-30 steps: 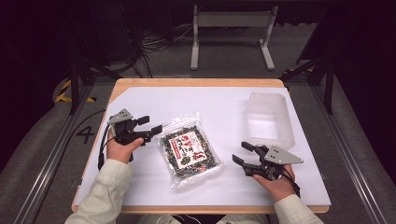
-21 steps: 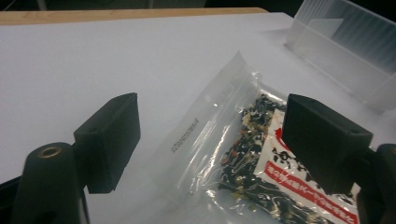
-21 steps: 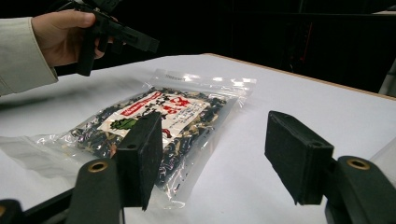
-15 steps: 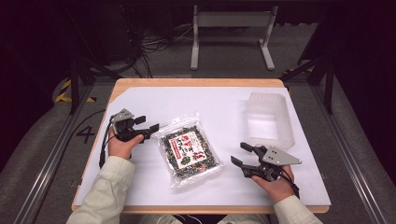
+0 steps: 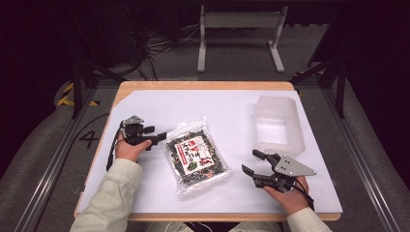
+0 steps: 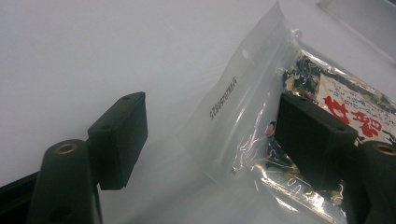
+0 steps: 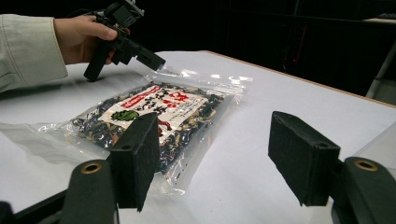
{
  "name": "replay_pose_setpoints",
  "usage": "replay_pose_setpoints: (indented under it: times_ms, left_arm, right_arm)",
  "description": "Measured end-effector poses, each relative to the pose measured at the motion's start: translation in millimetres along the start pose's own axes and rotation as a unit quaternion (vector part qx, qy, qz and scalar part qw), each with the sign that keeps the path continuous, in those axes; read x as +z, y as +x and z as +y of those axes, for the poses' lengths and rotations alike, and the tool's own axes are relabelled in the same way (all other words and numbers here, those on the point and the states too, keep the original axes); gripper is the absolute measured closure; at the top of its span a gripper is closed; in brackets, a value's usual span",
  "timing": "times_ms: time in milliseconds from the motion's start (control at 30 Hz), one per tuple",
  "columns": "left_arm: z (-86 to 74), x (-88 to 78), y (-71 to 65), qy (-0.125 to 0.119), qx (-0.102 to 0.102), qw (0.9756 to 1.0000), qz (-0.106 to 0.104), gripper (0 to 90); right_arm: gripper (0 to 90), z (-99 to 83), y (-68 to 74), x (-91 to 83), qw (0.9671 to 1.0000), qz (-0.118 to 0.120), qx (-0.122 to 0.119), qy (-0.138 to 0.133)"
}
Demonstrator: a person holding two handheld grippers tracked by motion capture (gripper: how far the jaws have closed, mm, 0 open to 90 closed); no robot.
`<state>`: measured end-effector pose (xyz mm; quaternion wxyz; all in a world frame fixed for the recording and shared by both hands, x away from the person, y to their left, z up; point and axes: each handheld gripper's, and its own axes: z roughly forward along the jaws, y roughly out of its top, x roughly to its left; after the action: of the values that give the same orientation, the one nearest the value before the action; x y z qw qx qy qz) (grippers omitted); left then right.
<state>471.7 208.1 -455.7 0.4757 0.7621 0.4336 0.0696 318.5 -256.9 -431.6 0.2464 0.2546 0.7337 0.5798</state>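
Note:
A clear bag of dark dried food with a red and white label lies flat in the middle of the white table. My left gripper is at the bag's upper left corner. In the left gripper view it is open, and the bag's clear sealed edge lies between its jaws, one jaw over the bag. My right gripper is open just right of the bag, apart from it. The right gripper view has the bag ahead of its jaws and the left gripper beyond.
A clear plastic container stands at the right side of the table, behind my right gripper; its edge appears at the right of the right gripper view. White sheet covers the wooden tabletop. A metal stand is on the floor beyond.
My left gripper has tipped slightly down toward the bag's corner. The right gripper and the bag have hardly moved.

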Motion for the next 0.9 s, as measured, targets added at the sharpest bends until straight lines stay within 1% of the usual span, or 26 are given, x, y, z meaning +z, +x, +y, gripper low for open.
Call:
replay_pose_setpoints:
  times_ms: [33, 100, 133, 167, 267, 400, 433, 567, 600, 633, 667, 767, 833, 867, 900]
  left_arm:
    - [-0.2, 0.1, -0.2, 0.003, -0.003, 1.0, -0.002, 27.2]
    - [-0.5, 0.1, -0.2, 0.008, -0.001, 1.0, -0.003, 28.9]
    - [-0.7, 0.5, -0.9, 0.011, -0.004, 0.9999, -0.005, 29.4]
    - [-0.7, 0.7, -1.0, 0.015, -0.001, 0.9999, -0.006, 29.8]
    - [-1.1, 0.9, -1.5, 0.022, 0.002, 0.9998, -0.002, 30.3]
    - [-2.8, 1.0, -2.7, 0.037, -0.005, 0.9991, -0.02, 31.2]
    - [-3.0, 0.9, -2.6, 0.041, -0.003, 0.9989, -0.022, 31.6]
    - [-3.3, 1.2, -3.5, 0.045, 0.005, 0.9985, -0.031, 34.4]
    - [-3.6, 1.5, -4.4, 0.048, 0.003, 0.9982, -0.035, 35.0]
    - [-3.5, 1.6, -4.6, 0.049, 0.007, 0.9983, -0.032, 35.4]
    - [-3.6, 1.6, -4.8, 0.048, 0.007, 0.9983, -0.032, 35.6]
    - [-3.8, 1.2, -4.5, 0.047, 0.008, 0.9981, -0.039, 38.1]
    - [-3.9, 1.2, -4.9, 0.05, 0.011, 0.9979, -0.04, 40.2]
    - [-4.0, 1.7, -6.2, 0.05, 0.012, 0.9979, -0.04, 42.5]
    - [-3.9, 2.0, -6.8, 0.052, 0.017, 0.9977, -0.038, 44.4]
  right_arm:
    - [33.8, 0.1, 0.0, 0.0, 1.0, 0.0, 0.001, 0.0]
    - [33.7, 0.2, 0.0, 0.3, 1.0, 0.001, 0.0, 0.001]
    - [33.6, 0.2, 0.1, 0.5, 1.0, 0.001, 0.0, 0.002]
    - [33.6, 0.2, 0.2, 0.8, 1.0, 0.001, -0.001, 0.003]
    - [33.3, 0.4, 0.6, 1.4, 1.0, 0.002, -0.001, 0.002]
    - [32.3, 0.7, 1.1, 1.7, 1.0, 0.005, -0.001, 0.001]
    - [32.0, 0.7, 1.1, 2.0, 1.0, 0.005, -0.001, 0.001]
    - [31.5, 0.6, 1.2, 2.6, 1.0, 0.007, -0.002, 0.003]
    - [31.4, 0.6, 1.1, 2.7, 1.0, 0.007, -0.002, 0.003]
    - [31.3, 0.6, 1.1, 2.9, 1.0, 0.007, -0.002, 0.003]
    - [31.1, 0.6, 1.1, 3.0, 1.0, 0.008, -0.002, 0.003]
    - [31.1, 0.3, 1.2, 3.4, 1.0, 0.007, -0.003, 0.003]
    - [31.0, 0.3, 1.6, 3.6, 1.0, 0.008, -0.004, 0.002]
    - [31.0, 0.3, 1.9, 3.6, 1.0, 0.008, -0.004, 0.002]
    - [31.0, 0.4, 1.9, 3.5, 1.0, 0.009, -0.005, 0.001]
